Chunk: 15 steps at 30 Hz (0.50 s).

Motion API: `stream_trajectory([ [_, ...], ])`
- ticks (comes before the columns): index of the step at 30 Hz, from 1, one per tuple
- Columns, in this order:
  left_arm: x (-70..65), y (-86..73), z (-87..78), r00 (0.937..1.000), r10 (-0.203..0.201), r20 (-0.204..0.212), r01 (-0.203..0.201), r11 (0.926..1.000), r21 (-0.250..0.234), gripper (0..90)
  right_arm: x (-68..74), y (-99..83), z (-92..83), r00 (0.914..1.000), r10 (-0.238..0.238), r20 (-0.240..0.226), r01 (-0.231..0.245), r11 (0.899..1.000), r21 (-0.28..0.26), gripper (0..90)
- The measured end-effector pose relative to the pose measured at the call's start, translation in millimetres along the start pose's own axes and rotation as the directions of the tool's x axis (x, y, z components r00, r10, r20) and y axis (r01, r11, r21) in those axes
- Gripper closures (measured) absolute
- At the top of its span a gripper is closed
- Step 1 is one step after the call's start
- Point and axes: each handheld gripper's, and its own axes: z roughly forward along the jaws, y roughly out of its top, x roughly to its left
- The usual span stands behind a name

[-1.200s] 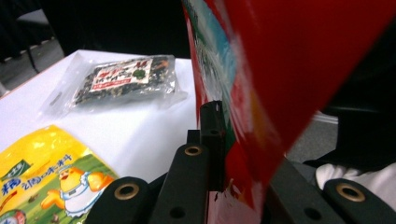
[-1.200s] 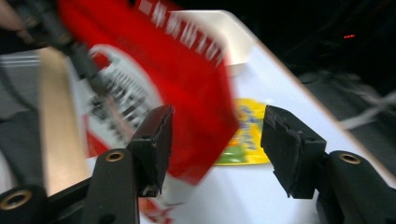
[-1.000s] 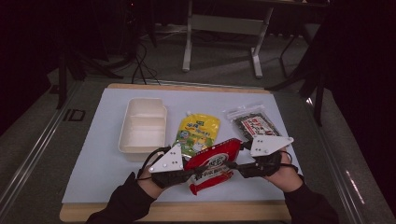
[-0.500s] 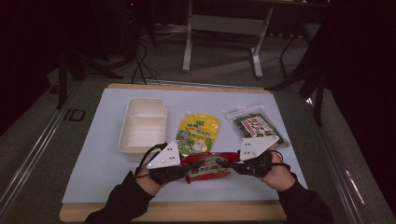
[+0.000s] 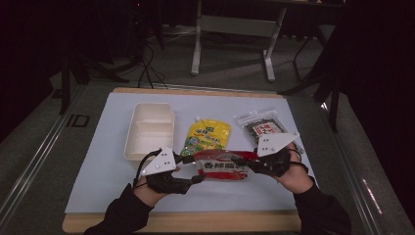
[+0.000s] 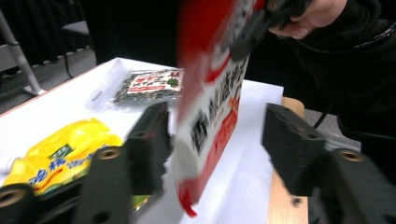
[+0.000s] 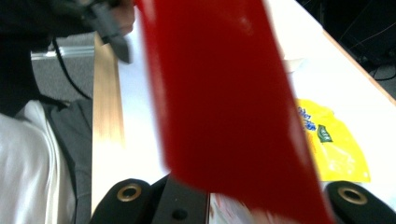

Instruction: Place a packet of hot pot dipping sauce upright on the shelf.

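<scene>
1. We are holding the red packet point(image 5: 222, 165) just above the near part of the table point(image 5: 98, 186), in front of the yellow pouch point(image 5: 208, 137); in the high view it is lying lengthwise between our two grippers.
2. Our right gripper point(image 5: 247, 164) is clamping the packet's right end, its jaws fully closed on the film.
3. Our left gripper point(image 5: 198, 177) is at the other end; its jaws have just been opening and are standing about half apart, with the packet's edge point(image 6: 205, 140) between them but neither pad pressing on it.
4. To do this step well, we judge that the right grip should be staying firm and level while the left either backs off cleanly or recentres before closing, so the slippery film is not twisting.
5. The table is carrying a white sheet with a wooden rim; a cream two-compartment tray point(image 5: 149, 129) and a clear bag of dark snack point(image 5: 264, 128) are lying behind.
6. The room beyond is dark, with a metal table frame point(image 5: 235, 29) and cables on the floor.
</scene>
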Motion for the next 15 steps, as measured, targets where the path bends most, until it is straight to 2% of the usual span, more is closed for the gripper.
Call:
stream_trajectory([
  [3, -0.5, -6.7, -1.0, 0.9997, -0.025, -0.001, 0.025, 0.9997, 0.000, 25.4, -5.9, 4.0, -1.0, 0.9997, 0.022, 0.012, -0.022, 1.000, -0.015, 89.9],
  [5, -2.0, -13.3, -0.4, 0.9992, -0.034, -0.022, 0.034, 0.9994, 0.000, 16.6, -9.2, 8.2, 0.1, 0.9993, 0.027, 0.025, -0.027, 0.999, -0.024, 90.0],
  [8, -1.9, -22.7, -0.3, 0.9974, -0.071, -0.009, 0.071, 0.9972, -0.023, 12.9, -14.1, 14.6, 3.4, 0.9987, 0.032, 0.040, -0.031, 0.999, -0.022, 90.0],
  [10, -3.2, -27.4, -0.1, 0.9974, -0.069, -0.022, 0.069, 0.9976, -0.008, 7.1, -17.6, 17.9, 6.5, 0.9978, 0.040, 0.053, -0.039, 0.999, -0.018, 90.0],
  [15, -6.8, -40.3, -2.4, 0.9969, -0.074, -0.027, 0.074, 0.9973, -0.006, 3.6, -25.7, 24.6, 14.6, 0.9969, 0.063, 0.048, -0.062, 0.998, -0.023, 90.0],
])
